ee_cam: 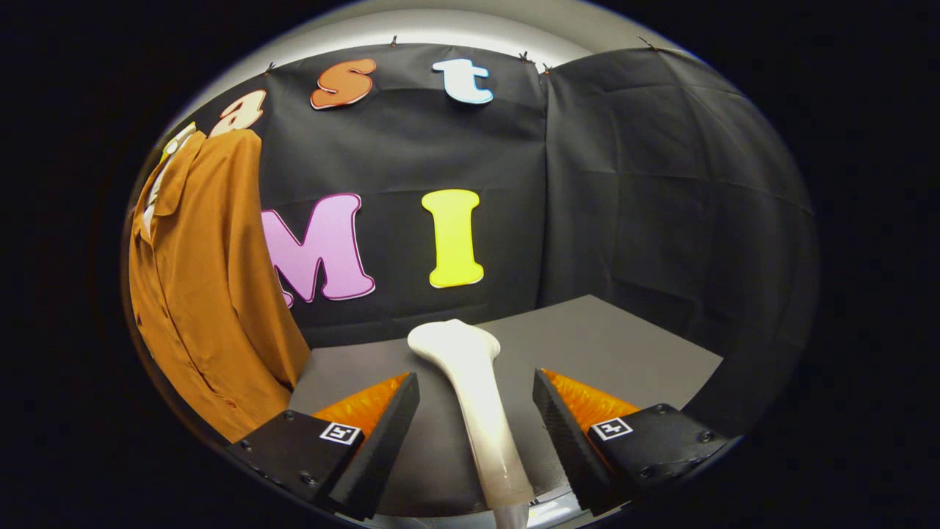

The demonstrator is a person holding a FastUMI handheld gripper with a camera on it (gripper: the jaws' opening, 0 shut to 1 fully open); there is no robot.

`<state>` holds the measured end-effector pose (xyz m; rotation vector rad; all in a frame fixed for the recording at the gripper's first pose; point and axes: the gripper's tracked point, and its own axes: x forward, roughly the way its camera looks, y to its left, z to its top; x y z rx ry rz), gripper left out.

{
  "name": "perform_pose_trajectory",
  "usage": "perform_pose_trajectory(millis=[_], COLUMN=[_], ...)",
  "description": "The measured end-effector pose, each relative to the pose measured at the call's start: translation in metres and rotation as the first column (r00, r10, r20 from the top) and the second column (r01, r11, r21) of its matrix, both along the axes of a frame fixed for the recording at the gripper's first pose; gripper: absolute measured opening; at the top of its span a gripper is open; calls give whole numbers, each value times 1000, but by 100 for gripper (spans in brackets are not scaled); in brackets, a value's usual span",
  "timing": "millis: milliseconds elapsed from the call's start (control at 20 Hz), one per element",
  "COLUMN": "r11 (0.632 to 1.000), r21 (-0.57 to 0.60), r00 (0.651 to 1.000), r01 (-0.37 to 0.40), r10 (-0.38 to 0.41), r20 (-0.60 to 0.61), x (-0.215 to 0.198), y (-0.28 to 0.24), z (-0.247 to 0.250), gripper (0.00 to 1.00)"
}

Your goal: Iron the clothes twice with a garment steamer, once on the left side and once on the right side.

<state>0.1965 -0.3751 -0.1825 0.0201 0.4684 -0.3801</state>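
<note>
The white garment steamer [477,389] stands on the grey table [631,353], head tipped away, its handle rising between the gripper [476,400] fingers — which gape wide, clear gaps either side, gripping nothing. Off to the steamer's left hangs the orange shirt [205,294] against the booth wall, well apart from it. By my reckoning nothing's ironed yet — pickup first, then both passes, left and right.

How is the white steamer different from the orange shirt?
The steamer is white, hard and smooth; the shirt is orange, soft cloth. The steamer lies on the grey table between the open gripper's fingers, untouched by either; the shirt hangs upright against the booth wall, off to the left beyond them. The shirt looks far bigger.
</note>
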Motion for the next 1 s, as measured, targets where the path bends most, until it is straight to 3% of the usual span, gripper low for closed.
perform_pose_trajectory(millis=[200,300,600,700,750,1000], r11=[1000,999,999,998,998,995], r21=[27,38,51,50,43,85], r00=[996,992,973,971,970,980], r01=[-13,-19,-19,-27,-34,-42], r10=[15,23,30,38,43,58], r20=[-84,-124,-228,-236,-241,-191], x=[7,10,9,8,7,5], y=[-5,-8,-14,-14,-15,-16], z=[-28,-37,-68,-67,-70,-57], gripper=[96,82,79,50,53,41])
